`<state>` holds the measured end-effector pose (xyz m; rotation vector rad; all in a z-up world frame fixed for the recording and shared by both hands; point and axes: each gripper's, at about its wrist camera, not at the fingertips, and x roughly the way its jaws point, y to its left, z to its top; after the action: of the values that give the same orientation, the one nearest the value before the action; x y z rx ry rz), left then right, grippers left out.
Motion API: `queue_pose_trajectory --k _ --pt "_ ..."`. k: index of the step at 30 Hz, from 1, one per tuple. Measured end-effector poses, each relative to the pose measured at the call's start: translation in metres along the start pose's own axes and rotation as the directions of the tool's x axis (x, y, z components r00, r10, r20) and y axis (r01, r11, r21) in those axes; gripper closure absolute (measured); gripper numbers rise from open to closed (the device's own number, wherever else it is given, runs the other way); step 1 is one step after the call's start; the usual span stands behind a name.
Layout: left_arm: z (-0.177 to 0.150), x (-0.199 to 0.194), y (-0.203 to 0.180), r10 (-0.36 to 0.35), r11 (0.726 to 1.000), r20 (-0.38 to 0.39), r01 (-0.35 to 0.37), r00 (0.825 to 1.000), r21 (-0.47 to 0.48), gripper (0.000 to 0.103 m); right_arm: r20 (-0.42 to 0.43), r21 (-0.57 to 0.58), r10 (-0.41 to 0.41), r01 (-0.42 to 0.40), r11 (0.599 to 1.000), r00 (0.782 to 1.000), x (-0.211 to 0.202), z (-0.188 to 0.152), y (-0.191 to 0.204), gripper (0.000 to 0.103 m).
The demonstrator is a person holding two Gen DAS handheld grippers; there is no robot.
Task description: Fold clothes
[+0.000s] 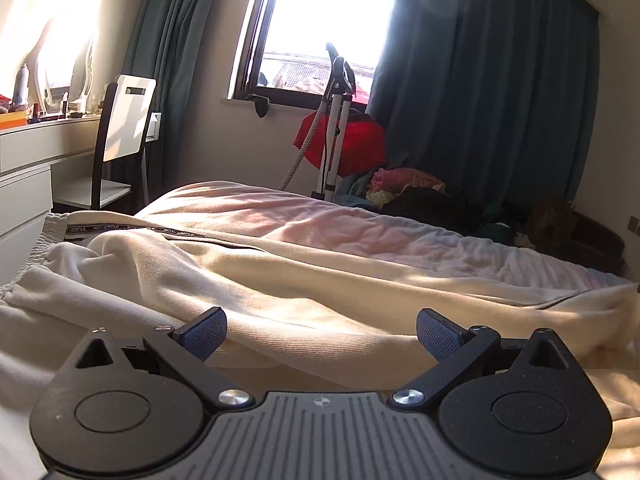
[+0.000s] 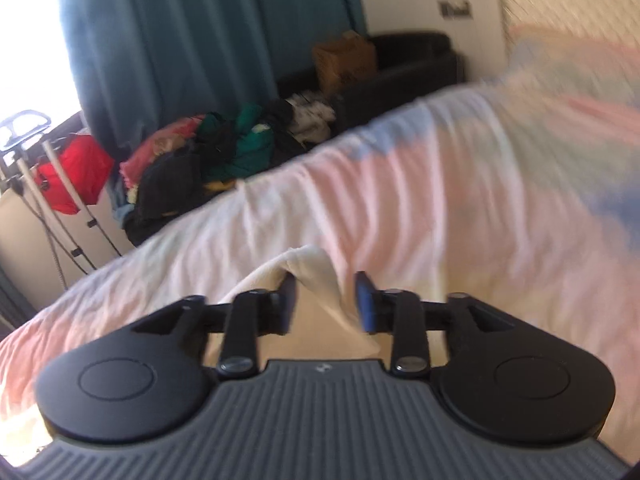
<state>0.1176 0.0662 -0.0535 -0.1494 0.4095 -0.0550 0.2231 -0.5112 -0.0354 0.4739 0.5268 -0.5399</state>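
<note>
- Left claw (image 1: 322,334): jaws spread wide, nothing between the pads, low over the cream trousers (image 1: 248,276) w/ open cloth ahead.
- Trousers lie lengthwise across the bed (image 1: 400,232); elastic waistband (image 1: 36,236) at far left near the bed edge, other end runs out of view at right.
- Right claw (image 2: 326,300): jaws part-open; a cream fold of the trousers (image 2: 316,276) stands up between the pads, leaning on the left pad, gap to the right one. Whether it's actually pinched – can't tell, view is motion-blurred.
- Room to move: pastel bedspread mostly bare past the trousers, in right view too.
- Beyond the far edge: pile of clothes (image 2: 208,152) on the floor, red bag (image 1: 344,140) by a stand, dark curtains (image 1: 480,80), bright window (image 1: 328,20).
- Left side: white desk (image 1: 28,152) & chair (image 1: 124,128) close to the bed corner.
- Desk clutter too small/overexposed to ID.
- Writing: tape inside waistband reads "NOT·SIMPLE", repeated (image 1: 100,227).
</note>
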Motion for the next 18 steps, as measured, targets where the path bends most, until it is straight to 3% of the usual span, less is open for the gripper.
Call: queue_pose_trajectory --k 2,6,8,9,11,13,17,18 --pt "-0.001 -0.003 -0.001 -0.004 1.000 0.003 0.004 1.000 0.006 0.001 -0.023 0.059 0.001 0.000 0.998 1.000 -0.001 -0.024 -0.018 0.035" --pt "-0.002 -0.008 -0.007 -0.011 0.999 0.014 0.011 1.000 0.032 0.001 -0.043 0.233 0.136 -0.122 0.965 0.990 -0.012 -0.066 -0.049 0.034" --pt "-0.003 -0.007 -0.010 -0.007 0.999 0.011 0.007 1.000 0.044 0.001 -0.043 0.330 0.245 -0.218 0.919 0.968 -0.013 -0.082 -0.054 0.032" --pt "-0.004 -0.007 -0.011 -0.008 0.999 0.006 0.007 1.000 0.046 0.001 -0.054 0.366 0.297 -0.258 0.894 0.953 -0.009 -0.088 -0.052 0.024" --pt "-0.007 -0.004 -0.011 -0.009 0.999 -0.006 0.009 1.000 0.044 0.001 -0.079 0.430 0.389 -0.321 0.844 0.918 0.002 -0.095 -0.044 0.018" --pt "-0.010 -0.001 -0.010 -0.009 0.999 -0.021 0.010 1.000 0.042 0.001 -0.097 0.471 0.436 -0.344 0.812 0.895 0.021 -0.097 -0.034 0.020" --pt "-0.016 0.006 -0.009 -0.005 0.999 -0.035 0.007 0.999 0.039 0.001 -0.142 0.472 0.333 -0.232 0.851 0.932 0.067 -0.101 -0.019 0.020" --pt "-0.017 0.007 -0.008 -0.005 0.999 -0.036 0.006 0.999 0.035 0.001 -0.119 0.458 0.309 -0.224 0.860 0.944 0.073 -0.097 -0.016 0.020"
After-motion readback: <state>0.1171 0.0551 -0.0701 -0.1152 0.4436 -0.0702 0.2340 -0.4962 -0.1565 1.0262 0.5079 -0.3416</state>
